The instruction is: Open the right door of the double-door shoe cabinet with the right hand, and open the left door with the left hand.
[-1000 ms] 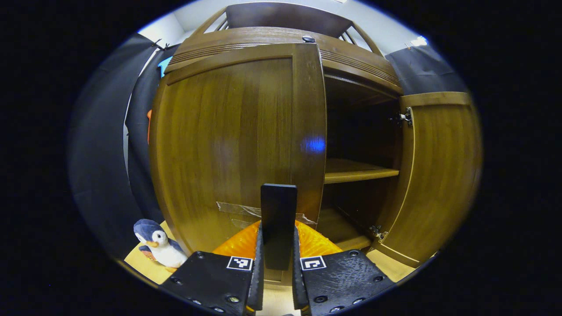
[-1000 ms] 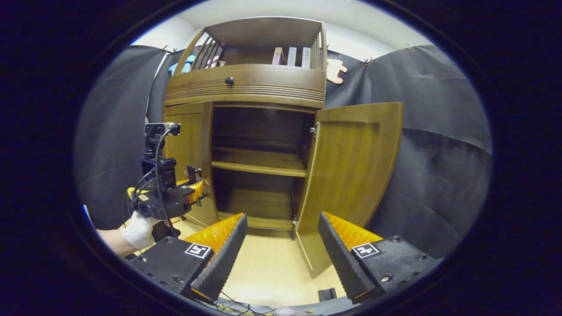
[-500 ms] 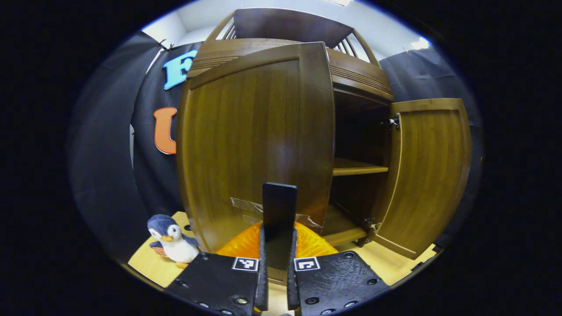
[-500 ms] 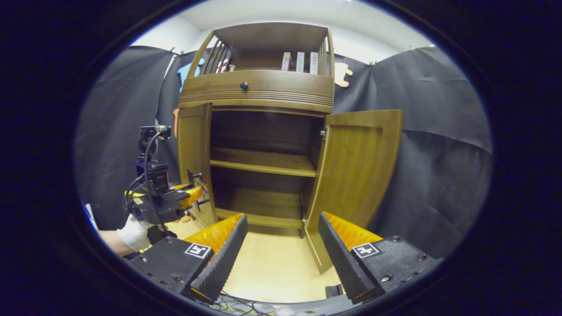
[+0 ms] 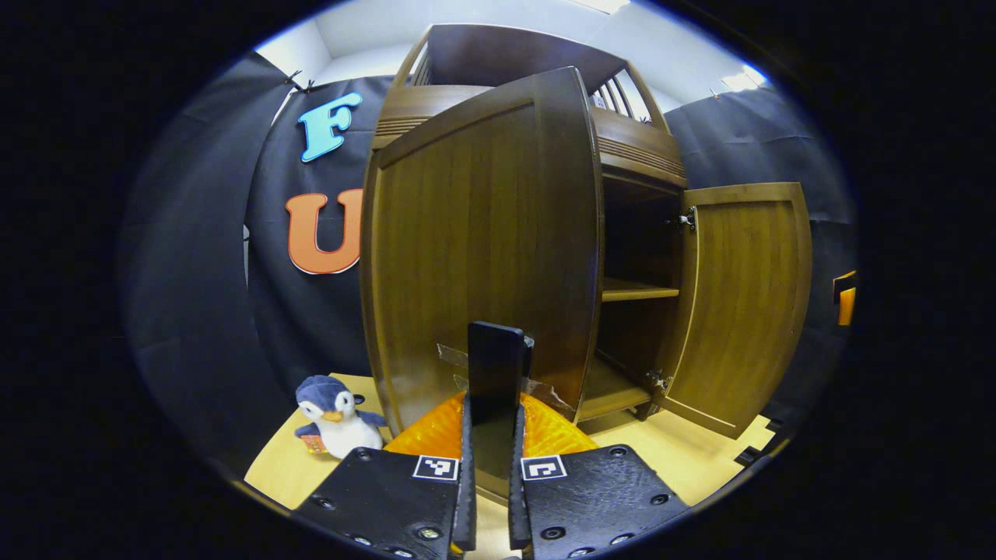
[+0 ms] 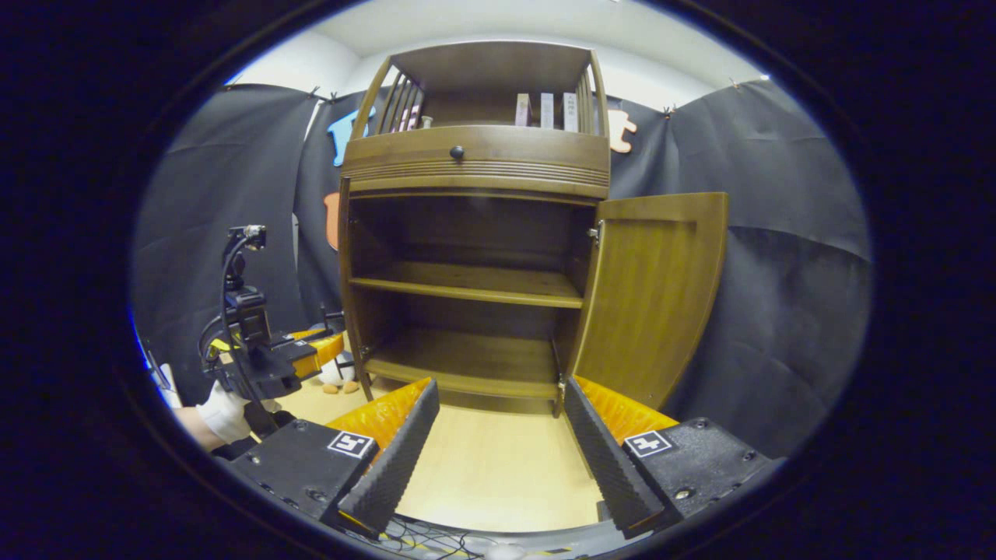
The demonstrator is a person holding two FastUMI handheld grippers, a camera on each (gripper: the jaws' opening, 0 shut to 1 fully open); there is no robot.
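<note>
Left tool is clamped on a dark flat handle at the lower edge of the left door, my fingers pressing it from both sides. I see that door swung well out from the cabinet, with clear tape stuck beside the handle. The left gripper view gives me the door's face close up and a penguin toy on the floor to its left. The right gripper view shows me the same tool farther off, held by a gloved hand.

Right tool has its fingers wide apart, holding nothing, well back from the cabinet. From there I see the right door standing open, both bare shelves, a knob on the drawer front, and books on top. Their spines are too small to read.
</note>
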